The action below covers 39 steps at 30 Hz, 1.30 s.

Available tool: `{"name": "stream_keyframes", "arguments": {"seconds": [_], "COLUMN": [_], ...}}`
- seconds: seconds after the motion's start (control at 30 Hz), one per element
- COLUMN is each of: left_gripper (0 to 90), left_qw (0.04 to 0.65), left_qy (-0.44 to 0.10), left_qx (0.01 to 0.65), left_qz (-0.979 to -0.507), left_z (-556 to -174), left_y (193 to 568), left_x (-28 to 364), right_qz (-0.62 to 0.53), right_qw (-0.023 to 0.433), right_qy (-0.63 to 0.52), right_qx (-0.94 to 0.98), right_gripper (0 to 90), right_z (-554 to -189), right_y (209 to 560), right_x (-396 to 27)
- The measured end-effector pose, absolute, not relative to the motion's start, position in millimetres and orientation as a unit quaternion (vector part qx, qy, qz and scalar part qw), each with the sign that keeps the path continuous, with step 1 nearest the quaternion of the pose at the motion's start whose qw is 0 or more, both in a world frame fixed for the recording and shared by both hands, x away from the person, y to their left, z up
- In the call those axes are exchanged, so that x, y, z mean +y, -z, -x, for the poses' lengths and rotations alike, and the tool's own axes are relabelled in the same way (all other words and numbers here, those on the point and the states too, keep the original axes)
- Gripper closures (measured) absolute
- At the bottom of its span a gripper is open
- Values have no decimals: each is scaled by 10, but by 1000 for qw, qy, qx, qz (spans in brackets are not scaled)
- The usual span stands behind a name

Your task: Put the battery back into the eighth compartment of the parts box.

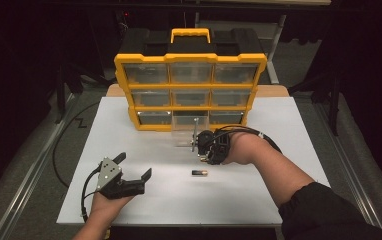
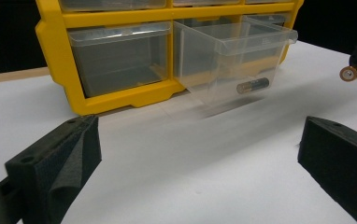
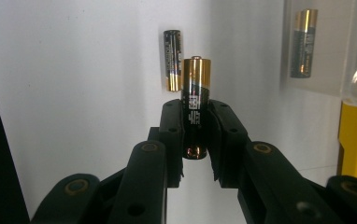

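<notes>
My right gripper (image 3: 196, 114) is shut on a black and gold battery (image 3: 196, 88), which stands up between its pads. In the high view that gripper (image 1: 198, 149) hovers just in front of a clear drawer (image 1: 185, 131) pulled out of the yellow organizer's (image 1: 121, 80) bottom row. A second battery (image 1: 199, 173) lies on the white table (image 1: 259, 190) nearer the person. A third battery (image 2: 253, 86) rests inside the pulled-out drawer (image 2: 232, 46). My left gripper (image 1: 134, 166) sits low at the front left, open wide and holding nothing.
The yellow organizer (image 2: 120, 100) with several clear drawers stands at the table's far edge, a black case behind it. Dark floor and cables surround the table. The person's right forearm (image 1: 279, 170) crosses the right side of the tabletop.
</notes>
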<state>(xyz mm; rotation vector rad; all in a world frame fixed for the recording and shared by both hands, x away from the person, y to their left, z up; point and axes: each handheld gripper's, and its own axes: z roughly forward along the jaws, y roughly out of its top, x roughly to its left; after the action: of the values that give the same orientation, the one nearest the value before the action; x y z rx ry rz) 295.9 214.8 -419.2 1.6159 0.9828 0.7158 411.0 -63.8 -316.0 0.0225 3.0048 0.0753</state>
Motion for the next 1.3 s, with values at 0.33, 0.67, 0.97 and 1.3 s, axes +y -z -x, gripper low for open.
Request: {"name": "stream_keyframes", "arguments": {"seconds": [0.33, 0.67, 0.97, 1.3], "left_gripper": [4, 4, 4, 4], "left_qw": [531, 532, 533, 533], "left_qy": [-300, -299, -299, -298], "left_qx": [412, 411, 412, 415], "left_qz": [-677, -677, -676, -675], "left_z": [-2957, -2955, -2954, -2954], "left_y": [4190, 4190, 4189, 4192], "left_x": [2151, 2149, 2154, 2164], "right_qz": [-7, -5, -5, -9], "right_qw": [71, 73, 79, 86], "right_qy": [-27, -25, -29, -27], "right_qx": [997, 997, 996, 996], "right_gripper": [785, 785, 785, 785], "right_z": [-4172, -4233, -4284, -4402], "right_y": [3096, 2991, 2885, 2792], "right_x": [-610, -559, -527, -492]}}
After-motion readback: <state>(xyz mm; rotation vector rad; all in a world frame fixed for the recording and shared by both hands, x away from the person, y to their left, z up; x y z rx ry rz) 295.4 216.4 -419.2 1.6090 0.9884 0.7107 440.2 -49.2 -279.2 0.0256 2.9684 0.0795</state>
